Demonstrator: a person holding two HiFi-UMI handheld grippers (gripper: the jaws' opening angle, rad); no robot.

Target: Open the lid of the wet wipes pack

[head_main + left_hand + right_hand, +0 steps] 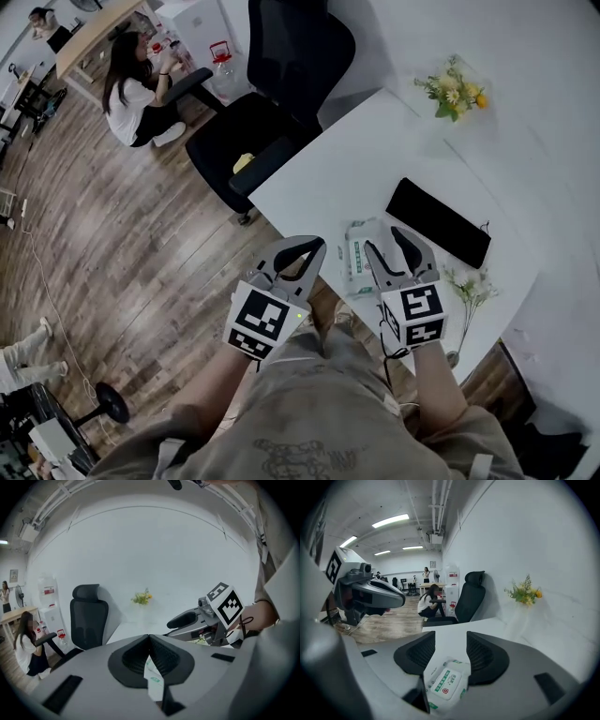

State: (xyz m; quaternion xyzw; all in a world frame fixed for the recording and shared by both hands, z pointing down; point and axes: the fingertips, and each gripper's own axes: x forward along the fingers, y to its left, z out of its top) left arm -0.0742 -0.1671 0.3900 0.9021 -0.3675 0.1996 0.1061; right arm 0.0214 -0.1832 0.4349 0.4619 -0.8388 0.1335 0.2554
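The big white table (375,150) fills the right side of the head view. A black chair (281,84) stands at its upper left corner. A long flat black thing (438,222) lies on the table right of the middle. Just left of it, near the table's lower edge, lies the pack (359,255). It is a soft white pack with green print, and it lies flat. The lid on top is a white flap with green words and a small red mark, and it is down flat on the pack. The left claw (317,246) is over the table's edge just left of the pack, and its tips are pressed together with nothing in them. The right claw (384,240) is over the pack's right side, wide open, and it holds nothing. Yellow flowers (453,91) stand at the top right by the wall. Only the head view shows both claws and the black thing at once. The right gripper view shows the pack (447,684) low between the open right claw (451,644), so the lid's words and red mark show best there. The left gripper view shows just a thin strip of the pack (153,679) under the closed left claw (149,637).
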